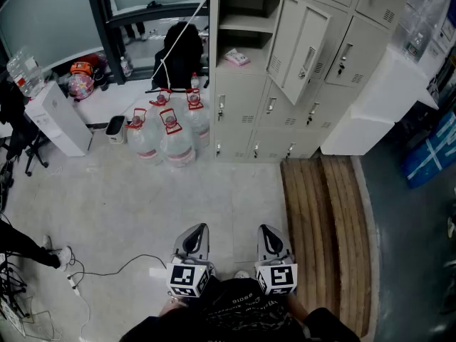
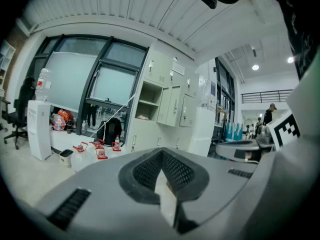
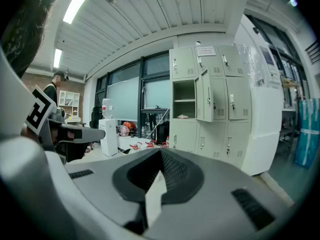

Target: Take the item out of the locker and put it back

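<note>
Tongs first: left tongs (image 1: 195, 234) clenched tight, nothing between the jaws. Right tongs (image 1: 268, 235) the same, jaws pressed together and empty. Both sit low in front of the person, side by side, pointing across the pale floor (image 1: 135, 205) toward the lockers (image 1: 242, 102). One door (image 1: 299, 45) hangs open, and there's the item (image 1: 237, 58), a small pinkish packet, lying on the bottom of that open compartment, under its inner shelf, well apart from both tongs. Water jugs (image 1: 167, 130) cluster on the floor just left of the lockers; wooden planks (image 1: 328, 226) lie to the right.
</note>
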`<state>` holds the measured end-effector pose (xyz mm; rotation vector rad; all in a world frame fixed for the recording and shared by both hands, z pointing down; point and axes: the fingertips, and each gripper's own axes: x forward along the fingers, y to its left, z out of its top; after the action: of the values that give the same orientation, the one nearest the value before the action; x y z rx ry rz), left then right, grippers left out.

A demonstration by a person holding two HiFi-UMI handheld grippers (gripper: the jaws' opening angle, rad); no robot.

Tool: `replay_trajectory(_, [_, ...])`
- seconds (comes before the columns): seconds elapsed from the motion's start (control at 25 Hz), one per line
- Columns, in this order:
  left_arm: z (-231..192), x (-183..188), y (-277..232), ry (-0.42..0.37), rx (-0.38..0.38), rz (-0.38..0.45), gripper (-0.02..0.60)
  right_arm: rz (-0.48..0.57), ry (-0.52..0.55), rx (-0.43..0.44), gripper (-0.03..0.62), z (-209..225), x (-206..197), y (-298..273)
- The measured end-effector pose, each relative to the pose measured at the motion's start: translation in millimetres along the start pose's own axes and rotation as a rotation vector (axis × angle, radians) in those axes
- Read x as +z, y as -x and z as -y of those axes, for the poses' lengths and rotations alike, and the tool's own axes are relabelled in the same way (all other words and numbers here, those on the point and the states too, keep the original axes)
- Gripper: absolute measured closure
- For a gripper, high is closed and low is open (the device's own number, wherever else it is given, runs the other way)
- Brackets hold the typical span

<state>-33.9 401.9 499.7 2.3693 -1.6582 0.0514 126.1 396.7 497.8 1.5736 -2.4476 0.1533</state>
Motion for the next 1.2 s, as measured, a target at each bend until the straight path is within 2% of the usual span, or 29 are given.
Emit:
replay_trajectory(0.2, [-10.2, 0.2, -1.3, 0.004, -0.011, -0.003, 0.574, -0.035, 0.003, -0.010, 0.592, -7.6, -6.7, -4.8])
replay_trajectory(0.44, [-28.7, -1.0, -2.7, 0.004, -0.034, -0.006, 0.574, 0.015, -0.041, -0.075, 0.592, -10.6, -3.7, -11.5])
replay_trajectory(0.64, [-48.1, 2.1, -9.1, 0.019, -0.055, -0.010, 0.574, 0.035, -0.025, -0.119, 0.591, -13.2, -0.1, -16.9])
replay_trajectory(0.8, [-60.2, 4.7, -14.7, -0.001, -0.055, -0.025, 0.574, 0.036, -0.019, -0.117, 0.591, -16.7, 11.6, -25.8])
replay_trajectory(0.96, [-63.9, 21.4, -27.9, -0.025, -0.061, 0.000, 0.574, 0.040, 0.009, -0.133, 0.591, -6.7, 24.6, -40.4])
replay_trajectory(1.08, [-64.4, 29.3, -38.7, -0.043, -0.085, 0.009, 0.574, 0.059, -0.018, -0.149, 0.591, 6.3, 34.4, -53.2])
replay_trajectory(1.2, [-72.8, 35.5, -56.2, -0.045, -0.071, 0.011, 0.574, 0.077, -0.023, -0.135, 0.591, 19.2, 43.3, -71.7])
